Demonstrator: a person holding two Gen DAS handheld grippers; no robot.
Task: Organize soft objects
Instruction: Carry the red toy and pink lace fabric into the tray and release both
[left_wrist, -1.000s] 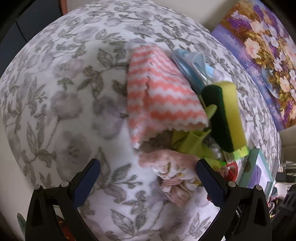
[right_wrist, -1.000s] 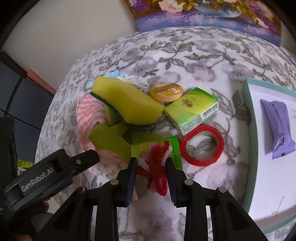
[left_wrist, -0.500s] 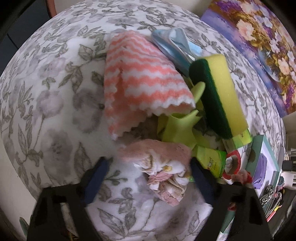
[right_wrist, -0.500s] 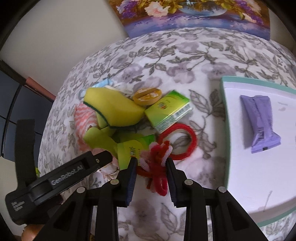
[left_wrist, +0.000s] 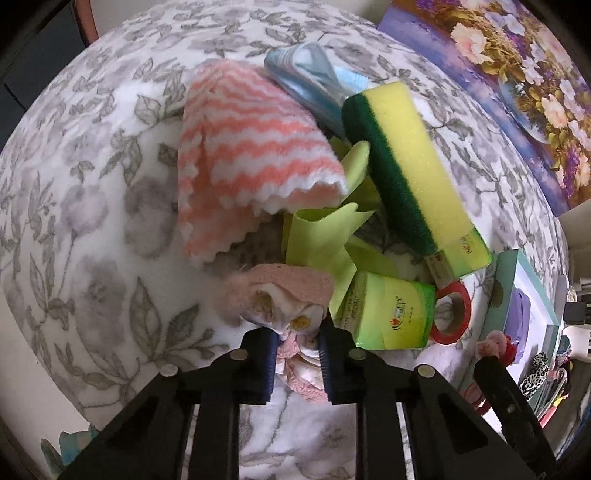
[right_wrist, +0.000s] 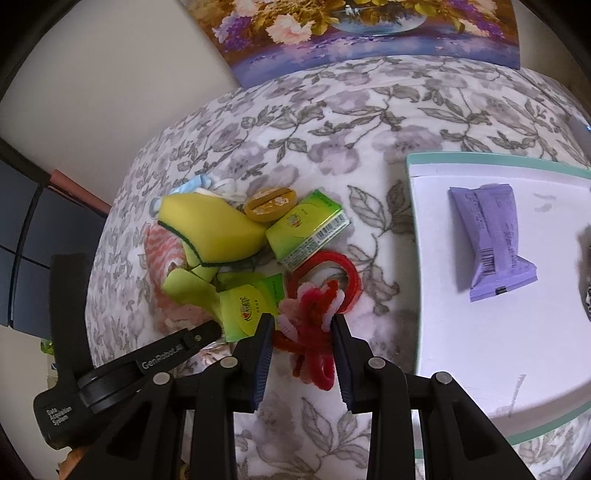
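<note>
Bare blanket (left_wrist: 92, 206) left of crowded pile (left_wrist: 369, 221)

Soft, even indoor light; sharp centres, strong fisheye bending, dark corners.

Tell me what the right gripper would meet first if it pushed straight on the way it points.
The right gripper, shut on the red and pink fuzzy tangle, would probably carry it into the red tape ring just ahead, though depth is unclear.
</note>
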